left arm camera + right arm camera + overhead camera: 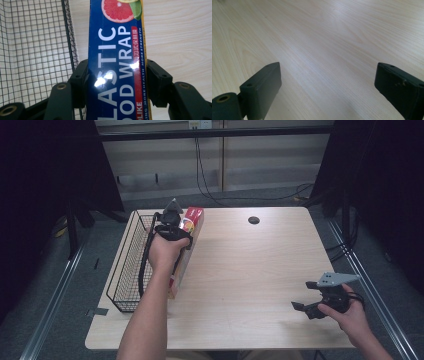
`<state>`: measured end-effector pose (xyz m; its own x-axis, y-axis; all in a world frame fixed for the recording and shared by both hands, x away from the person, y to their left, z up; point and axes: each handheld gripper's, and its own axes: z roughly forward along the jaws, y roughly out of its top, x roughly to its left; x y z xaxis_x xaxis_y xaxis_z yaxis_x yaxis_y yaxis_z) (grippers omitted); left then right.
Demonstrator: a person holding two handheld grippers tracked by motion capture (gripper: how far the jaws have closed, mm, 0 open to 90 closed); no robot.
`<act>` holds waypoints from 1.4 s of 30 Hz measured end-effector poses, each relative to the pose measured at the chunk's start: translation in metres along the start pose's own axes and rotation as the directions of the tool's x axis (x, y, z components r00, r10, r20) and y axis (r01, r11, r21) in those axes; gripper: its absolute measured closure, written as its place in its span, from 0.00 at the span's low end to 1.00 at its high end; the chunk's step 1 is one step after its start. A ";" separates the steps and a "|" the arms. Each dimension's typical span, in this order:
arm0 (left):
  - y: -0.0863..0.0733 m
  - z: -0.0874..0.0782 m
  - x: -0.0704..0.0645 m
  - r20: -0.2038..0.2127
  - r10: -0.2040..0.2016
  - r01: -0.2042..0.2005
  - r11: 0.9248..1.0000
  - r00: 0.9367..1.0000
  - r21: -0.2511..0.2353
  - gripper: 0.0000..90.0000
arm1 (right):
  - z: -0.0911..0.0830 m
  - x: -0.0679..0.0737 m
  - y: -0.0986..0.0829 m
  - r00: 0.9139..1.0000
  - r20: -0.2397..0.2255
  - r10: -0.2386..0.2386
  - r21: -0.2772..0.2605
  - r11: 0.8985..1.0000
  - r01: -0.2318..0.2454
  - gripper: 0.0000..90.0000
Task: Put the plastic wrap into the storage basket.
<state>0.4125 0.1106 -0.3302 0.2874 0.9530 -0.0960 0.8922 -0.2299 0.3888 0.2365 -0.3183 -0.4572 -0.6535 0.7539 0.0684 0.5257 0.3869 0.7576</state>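
A long plastic food wrap box [191,227], blue with a grapefruit picture and a red end, lies along the right side of a black wire basket [129,265] at the table's left. My left gripper [172,227] is shut on the plastic food wrap box [117,62], one jaw on each long side, with the basket [32,50] mesh just to its left. My right gripper [302,307] hovers over bare wood near the table's front right corner. Its jaws stand wide apart with nothing between them, so the right gripper [328,85] is open.
A small black round hole [254,220] sits in the light wooden table [250,265] near the far edge. Dark curtains and stands flank the table. Cables hang on the wall behind.
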 end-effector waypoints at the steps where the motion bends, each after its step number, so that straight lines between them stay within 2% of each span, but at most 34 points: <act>1: 0.000 0.000 0.000 0.000 0.000 0.000 1.000 1.000 0.000 0.49 | 0.000 0.000 0.000 1.000 0.000 -0.003 -0.001 1.000 0.003 0.08; 16: -0.005 -0.008 0.015 -0.019 -0.054 0.054 0.998 0.998 -0.017 0.49 | 0.001 0.001 0.000 1.000 -0.003 -0.005 -0.001 1.000 0.005 0.08; 20: -0.007 -0.010 0.019 -0.036 -0.061 0.061 0.998 0.997 -0.026 0.49 | 0.001 0.001 0.000 1.000 -0.005 0.000 0.001 1.000 0.000 0.08; 28: -0.010 -0.013 0.027 -0.046 -0.079 0.078 0.997 0.996 -0.025 0.49 | 0.002 0.001 0.000 1.000 -0.009 -0.004 0.003 1.000 0.004 0.08; 30: -0.011 -0.013 0.029 -0.041 -0.094 0.093 0.995 0.995 -0.027 0.49 | 0.002 0.001 0.000 1.000 -0.010 -0.003 0.004 1.000 0.003 0.08; 42: -0.015 -0.015 0.039 -0.058 -0.111 0.110 0.994 0.992 -0.027 0.49 | 0.003 0.001 0.001 1.000 -0.010 -0.005 0.004 1.000 0.005 0.08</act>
<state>0.4047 0.1538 -0.3256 0.1658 0.9825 -0.0849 0.9087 -0.1187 0.4002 0.2380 -0.3154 -0.4589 -0.6616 0.7465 0.0714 0.5249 0.3930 0.7550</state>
